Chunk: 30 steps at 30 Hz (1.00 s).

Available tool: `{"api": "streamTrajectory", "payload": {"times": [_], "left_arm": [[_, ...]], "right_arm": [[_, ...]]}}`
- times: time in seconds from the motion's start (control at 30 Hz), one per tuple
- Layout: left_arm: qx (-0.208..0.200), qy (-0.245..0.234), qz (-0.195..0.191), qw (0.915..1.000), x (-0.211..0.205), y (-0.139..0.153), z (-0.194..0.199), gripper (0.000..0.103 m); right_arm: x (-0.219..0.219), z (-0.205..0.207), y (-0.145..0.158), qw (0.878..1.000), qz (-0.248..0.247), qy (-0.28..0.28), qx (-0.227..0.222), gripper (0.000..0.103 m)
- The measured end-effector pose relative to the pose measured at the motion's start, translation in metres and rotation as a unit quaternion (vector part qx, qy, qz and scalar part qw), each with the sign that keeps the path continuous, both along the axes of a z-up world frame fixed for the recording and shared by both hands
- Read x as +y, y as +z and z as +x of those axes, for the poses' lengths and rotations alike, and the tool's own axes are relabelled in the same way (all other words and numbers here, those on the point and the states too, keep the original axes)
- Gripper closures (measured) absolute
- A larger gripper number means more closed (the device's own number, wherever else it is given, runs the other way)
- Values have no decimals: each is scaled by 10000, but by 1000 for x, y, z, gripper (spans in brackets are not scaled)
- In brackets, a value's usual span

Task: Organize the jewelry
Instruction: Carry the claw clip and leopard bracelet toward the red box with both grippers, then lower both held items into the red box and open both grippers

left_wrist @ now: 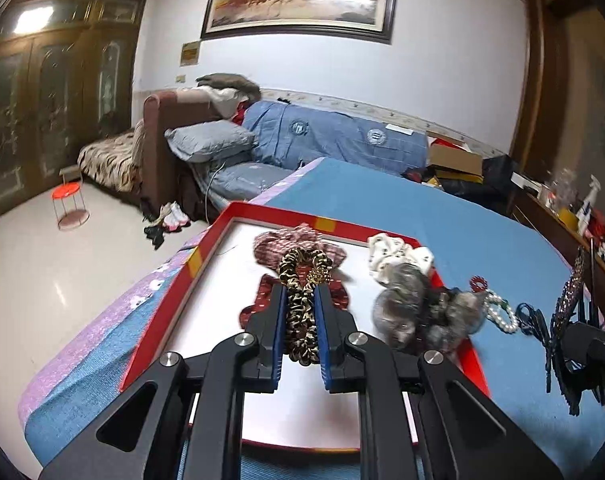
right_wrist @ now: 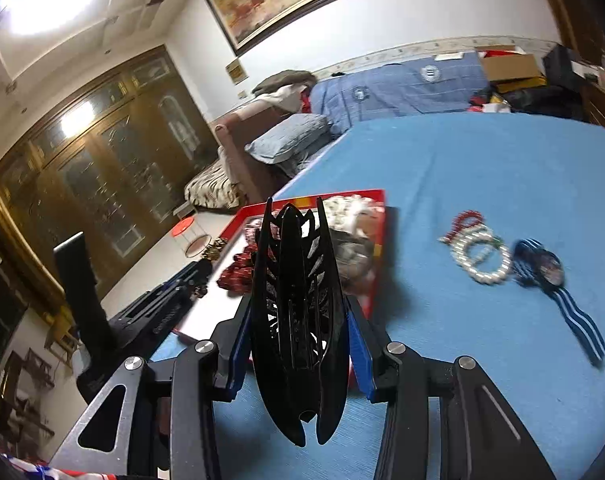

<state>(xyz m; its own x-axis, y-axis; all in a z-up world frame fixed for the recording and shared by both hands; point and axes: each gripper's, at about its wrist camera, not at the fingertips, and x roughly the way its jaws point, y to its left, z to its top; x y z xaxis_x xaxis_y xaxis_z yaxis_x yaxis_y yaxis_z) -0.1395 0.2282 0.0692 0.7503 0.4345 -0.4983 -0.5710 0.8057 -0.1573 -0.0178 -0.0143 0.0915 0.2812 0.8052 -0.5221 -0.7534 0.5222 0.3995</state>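
Note:
My left gripper is shut on a leopard-print scrunchie, held over the white inside of a red-rimmed box lid. In the lid lie a red patterned scrunchie, a dark red scrunchie, a white dotted scrunchie and grey fur scrunchies. My right gripper is shut on a black hair claw clip, above the blue bed cover beside the lid. A pearl bracelet, a red bead bracelet and a blue striped hair tie lie on the cover.
The blue bed cover stretches to the right and far side. The left gripper's body shows at left in the right wrist view. A sofa with blue quilt stands behind. A cluttered wooden side table is at right.

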Motion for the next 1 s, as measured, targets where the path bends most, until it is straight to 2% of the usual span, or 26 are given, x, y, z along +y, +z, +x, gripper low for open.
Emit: {"api": "streamTrajectory", "payload": {"times": [0.23, 0.47, 0.53, 0.83, 1.0], "left_arm": [[14, -33, -412, 9991, 17, -12, 4, 89], [253, -35, -1138, 9932, 43, -31, 11, 89], [322, -7, -1231, 9919, 45, -34, 12, 89], [589, 39, -1144, 9917, 41, -39, 21, 89], [708, -13, -1158, 9907, 39, -41, 27, 89]], "right_arm": [[47, 3, -5, 9996, -193, 199, -20, 56], [89, 18, -33, 9978, -414, 395, 334, 55], [98, 22, -39, 9972, -444, 440, 407, 55], [118, 35, -64, 9948, -712, 470, 559, 55], [118, 40, -66, 9954, -823, 302, 392, 55]]}}
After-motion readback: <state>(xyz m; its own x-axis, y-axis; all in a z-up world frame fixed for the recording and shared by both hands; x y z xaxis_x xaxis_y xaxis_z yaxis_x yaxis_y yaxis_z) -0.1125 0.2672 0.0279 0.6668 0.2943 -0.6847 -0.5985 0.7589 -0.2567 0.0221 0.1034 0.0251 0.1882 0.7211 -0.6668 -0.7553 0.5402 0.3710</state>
